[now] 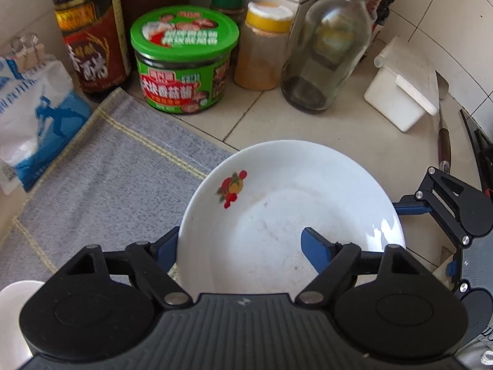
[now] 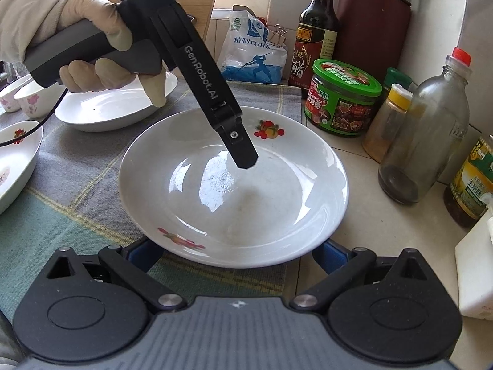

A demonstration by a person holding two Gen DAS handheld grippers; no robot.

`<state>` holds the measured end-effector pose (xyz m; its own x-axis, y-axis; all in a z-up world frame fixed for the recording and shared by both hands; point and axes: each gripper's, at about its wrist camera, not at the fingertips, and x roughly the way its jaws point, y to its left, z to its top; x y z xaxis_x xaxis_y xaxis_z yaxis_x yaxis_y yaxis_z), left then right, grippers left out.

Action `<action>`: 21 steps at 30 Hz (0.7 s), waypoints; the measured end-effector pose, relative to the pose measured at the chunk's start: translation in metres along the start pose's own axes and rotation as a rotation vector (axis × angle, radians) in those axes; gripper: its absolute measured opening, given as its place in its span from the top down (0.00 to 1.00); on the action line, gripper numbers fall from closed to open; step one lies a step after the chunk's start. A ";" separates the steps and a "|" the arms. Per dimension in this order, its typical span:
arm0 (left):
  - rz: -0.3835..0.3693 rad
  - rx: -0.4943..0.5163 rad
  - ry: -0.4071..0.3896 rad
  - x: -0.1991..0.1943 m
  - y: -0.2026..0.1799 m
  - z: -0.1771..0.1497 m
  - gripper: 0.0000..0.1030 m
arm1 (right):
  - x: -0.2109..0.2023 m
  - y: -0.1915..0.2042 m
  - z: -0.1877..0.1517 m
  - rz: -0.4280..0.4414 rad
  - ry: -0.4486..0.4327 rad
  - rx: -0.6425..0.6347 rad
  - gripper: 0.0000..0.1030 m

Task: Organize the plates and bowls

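Observation:
A white plate (image 1: 289, 212) with fruit prints lies half on the grey cloth (image 1: 117, 160) and half on the tiled counter. My left gripper (image 1: 240, 237) straddles its rim. One blue finger (image 1: 317, 246) stands inside the plate with nothing against its pad, and the other (image 1: 166, 246) disappears under the outer edge. In the right wrist view the left gripper (image 2: 243, 154), held by a gloved hand (image 2: 101, 46), points down into the plate (image 2: 234, 185). My right gripper (image 2: 237, 252) is spread wide, and the plate's near rim covers both fingertips.
On the cloth at left are a second white plate (image 2: 114, 108), two small flowered bowls (image 2: 30, 98) and a dish (image 2: 15, 160). At the back stand a vinegar bottle (image 1: 89, 30), a green-lidded jar (image 1: 185, 58), a salt bag (image 1: 34, 114) and a glass bottle (image 1: 329, 49). A white box (image 1: 400, 95) and knife (image 1: 443, 145) lie right.

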<state>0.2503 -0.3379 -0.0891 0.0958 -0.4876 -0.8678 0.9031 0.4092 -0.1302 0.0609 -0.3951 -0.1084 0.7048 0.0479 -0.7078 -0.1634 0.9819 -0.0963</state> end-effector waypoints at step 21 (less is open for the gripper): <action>0.216 -0.132 -0.370 -0.138 -0.060 -0.127 0.10 | -0.042 0.062 -0.006 -0.040 -0.011 0.088 0.00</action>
<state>0.1297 -0.1973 -0.0222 0.4413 -0.6137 -0.6547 0.7872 0.6150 -0.0459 0.0172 -0.3373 -0.0889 0.7172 0.0094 -0.6968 -0.0735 0.9954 -0.0622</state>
